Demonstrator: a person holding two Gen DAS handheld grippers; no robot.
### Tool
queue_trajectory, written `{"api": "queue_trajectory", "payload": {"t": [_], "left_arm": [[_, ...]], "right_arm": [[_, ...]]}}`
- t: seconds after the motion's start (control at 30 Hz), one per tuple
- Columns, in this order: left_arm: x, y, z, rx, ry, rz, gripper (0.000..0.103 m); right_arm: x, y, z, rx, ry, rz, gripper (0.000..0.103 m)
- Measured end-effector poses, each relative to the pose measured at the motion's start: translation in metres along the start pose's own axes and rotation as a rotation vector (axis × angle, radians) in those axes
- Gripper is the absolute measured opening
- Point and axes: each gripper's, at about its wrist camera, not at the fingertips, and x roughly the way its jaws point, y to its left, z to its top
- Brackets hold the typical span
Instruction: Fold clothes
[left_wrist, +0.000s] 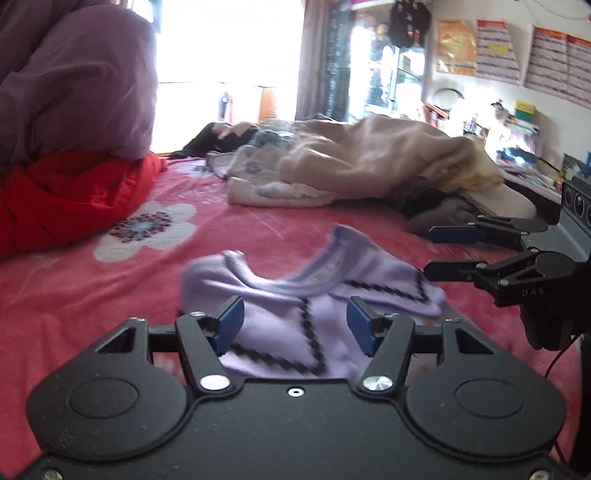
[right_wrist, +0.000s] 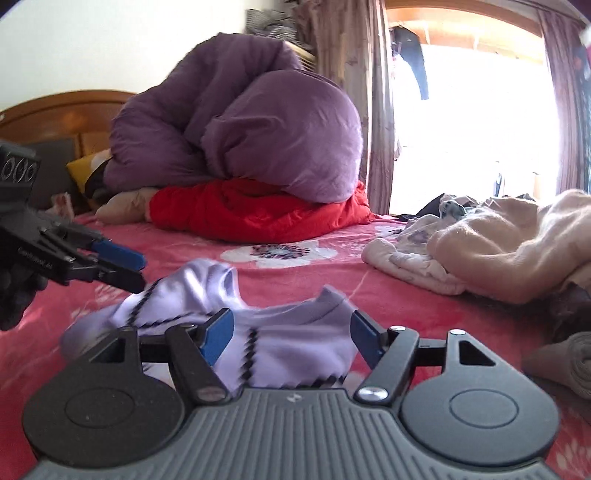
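A lavender top (left_wrist: 295, 295) with black zigzag lines lies crumpled on the red flowered bedsheet (left_wrist: 92, 295), neckline facing away. My left gripper (left_wrist: 295, 325) hovers just over its near part, open, blue pads well apart and not pressing the cloth. My right gripper (left_wrist: 452, 253) reaches in from the right, open, its lower finger close to the top's right edge. In the right wrist view the same top (right_wrist: 288, 332) lies under my right gripper (right_wrist: 291, 336), whose pads are apart and free of cloth. My left gripper (right_wrist: 123, 267) comes in from the left, its fingertip beside the top's sleeve.
A purple duvet (right_wrist: 240, 129) rests on a red quilt (right_wrist: 258, 210) at the headboard end. A beige blanket (right_wrist: 517, 240) and white clothes (right_wrist: 406, 262) are heaped at the far side, with a grey folded item (right_wrist: 565, 362) nearby. A cluttered desk (left_wrist: 524, 158) stands beyond the bed.
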Motion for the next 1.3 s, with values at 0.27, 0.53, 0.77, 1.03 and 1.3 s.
{"api": "queue_trajectory", "payload": {"t": [0.27,0.53,0.77,1.03,1.3], "left_arm": [[0.029,-0.035,-0.04,0.063,0.134,0.015,0.061],[0.032,-0.034,-0.049,0.05,0.119,0.019,0.064],[-0.02,0.006,-0.028,-0.333,-0.067,0.078,0.072],[0.003,0.056,-0.06,-0.801,-0.005,0.009,0.074],[0.019,0.052,-0.063,-0.867,0.034,0.018,0.074]], "right_arm": [[0.009,0.028,-0.029,0.023,0.153,0.07,0.068],[0.017,0.034,-0.046,0.06,0.177,0.073,0.074],[-0.019,0.014,-0.032,0.312,0.064,-0.035,0.091],[0.015,-0.022,-0.047,0.68,0.124,0.012,0.092],[0.05,-0.028,-0.067,0.865,0.172,0.057,0.096]]}}
